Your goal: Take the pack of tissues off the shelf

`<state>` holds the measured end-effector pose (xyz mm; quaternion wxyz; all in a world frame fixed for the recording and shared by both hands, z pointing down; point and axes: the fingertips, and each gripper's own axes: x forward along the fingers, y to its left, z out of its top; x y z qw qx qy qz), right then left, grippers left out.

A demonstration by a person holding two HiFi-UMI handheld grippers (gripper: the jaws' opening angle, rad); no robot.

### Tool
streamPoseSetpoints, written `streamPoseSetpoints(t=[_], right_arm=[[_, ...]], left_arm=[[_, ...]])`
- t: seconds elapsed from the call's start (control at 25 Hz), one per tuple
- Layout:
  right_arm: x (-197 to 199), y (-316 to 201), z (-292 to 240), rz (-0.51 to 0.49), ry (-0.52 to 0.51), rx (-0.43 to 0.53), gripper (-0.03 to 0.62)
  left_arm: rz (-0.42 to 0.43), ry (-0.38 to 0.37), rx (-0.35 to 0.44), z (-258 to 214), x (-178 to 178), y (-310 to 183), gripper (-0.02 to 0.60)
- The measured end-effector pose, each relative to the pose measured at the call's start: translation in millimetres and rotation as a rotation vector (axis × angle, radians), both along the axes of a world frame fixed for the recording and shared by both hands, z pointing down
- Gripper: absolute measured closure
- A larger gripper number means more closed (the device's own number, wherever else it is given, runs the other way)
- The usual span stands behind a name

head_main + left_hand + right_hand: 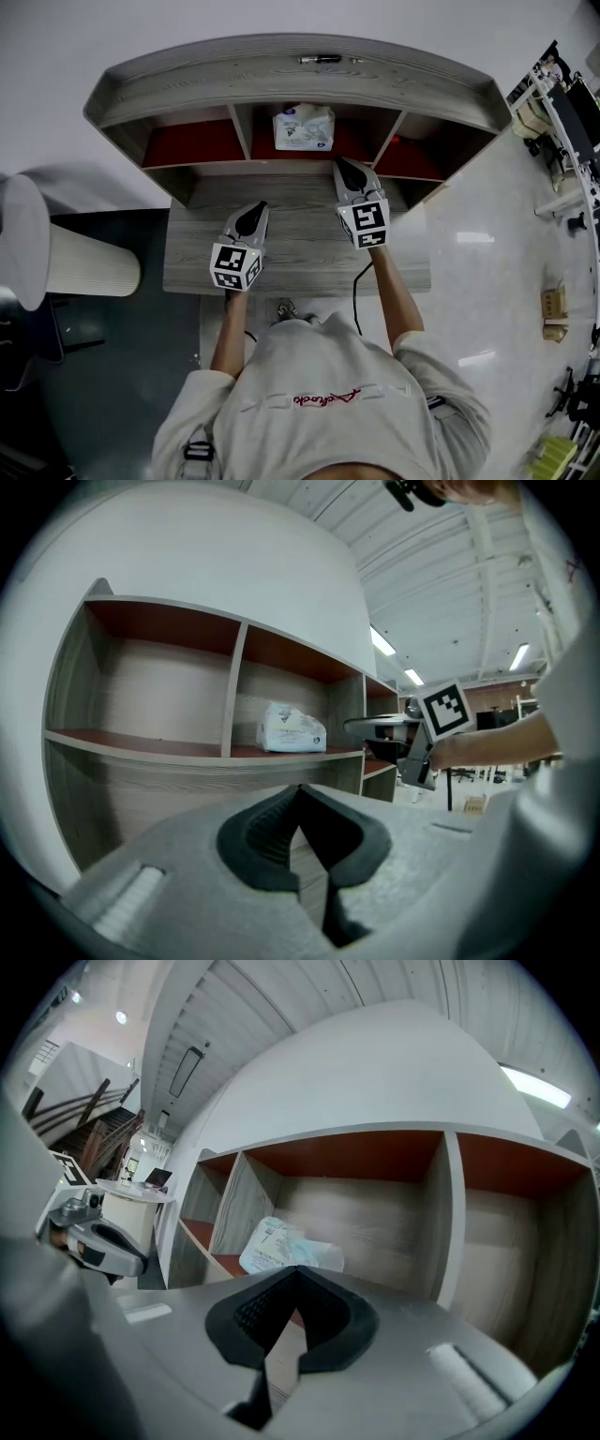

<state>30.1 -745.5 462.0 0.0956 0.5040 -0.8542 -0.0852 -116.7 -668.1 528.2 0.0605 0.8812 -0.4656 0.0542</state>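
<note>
The pack of tissues (pixel 303 128), white with blue print, lies in the middle compartment of the grey wooden shelf (pixel 300 70), whose compartments have red floors. The left gripper view shows the pack (pixel 292 729) ahead and to the right. In the right gripper view the pack (pixel 281 1246) sits just beyond the jaw tips. My right gripper (pixel 342 165) is shut and empty, its tip at the shelf's front edge just right of the pack. My left gripper (pixel 254 212) is shut and empty too, further back over the desk (pixel 291 246).
A small dark object (pixel 320 59) lies on the shelf's top board. The left and right compartments hold nothing. A white cylinder (pixel 89 262) stands left of the desk. A black cable (pixel 356 281) hangs at the desk's front. Racks (pixel 562 112) and boxes (pixel 553 314) stand at the right.
</note>
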Motion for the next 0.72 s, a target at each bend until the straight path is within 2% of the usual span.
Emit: streamPoseSetpoints(t=[0.2, 0.32, 0.44, 0.72], right_arm=[[-12.5, -20.3, -1.7, -0.016, 0.125, 0.039, 0.582], [-19.8, -29.4, -0.8, -0.027, 0.190, 0.042, 0.524], [-26.6, -35.8, -3.2, -0.030, 0.251, 0.062, 0.497], [-43.3, -50.4, -2.0, -0.057, 0.333, 0.062, 0.470]], left_arm=[[-0.004, -0.002, -0.013, 5.3, -5.6, -1.4, 0.581], [-0.013, 0.003, -0.021, 8.2, -10.0, -1.3, 0.581], [-0.022, 0.006, -0.024, 9.4, -13.8, -0.9, 0.581], [-0.049, 0.007, -0.028, 12.1, -26.7, 2.3, 0.581]])
